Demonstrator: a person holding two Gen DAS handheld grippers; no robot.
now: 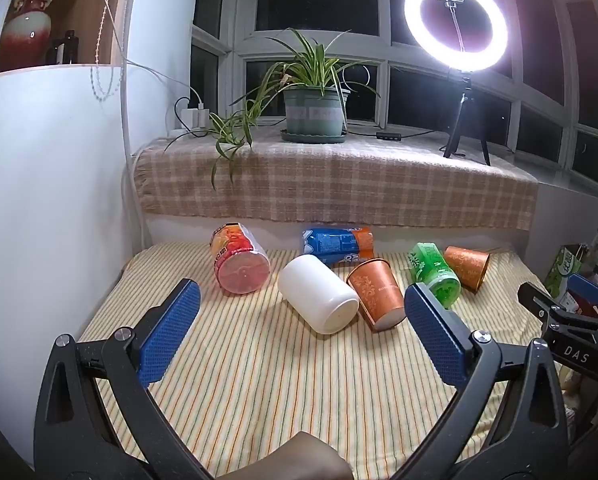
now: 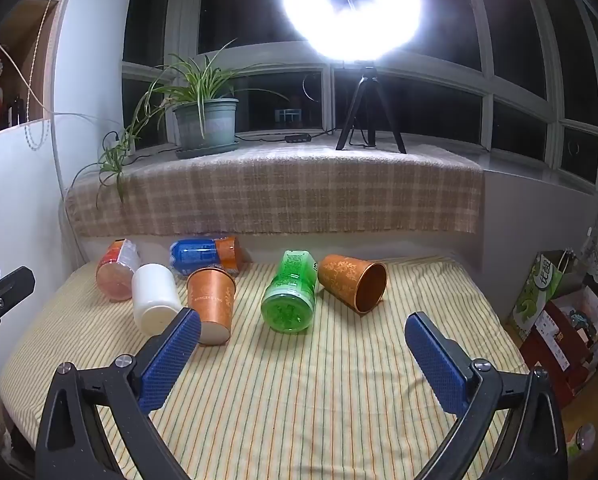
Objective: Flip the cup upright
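Observation:
Several cups and cans lie on their sides on a striped cloth. A white cup lies in the middle, also in the right wrist view. An orange paper cup lies next to it. A second orange cup lies at the right, its mouth open toward the right. My left gripper is open and empty, short of the white cup. My right gripper is open and empty, just short of a green can.
A red can, a blue and orange can and the green can lie among the cups. A sill with a checked cloth holds a potted plant and a ring light. Boxes stand at the right.

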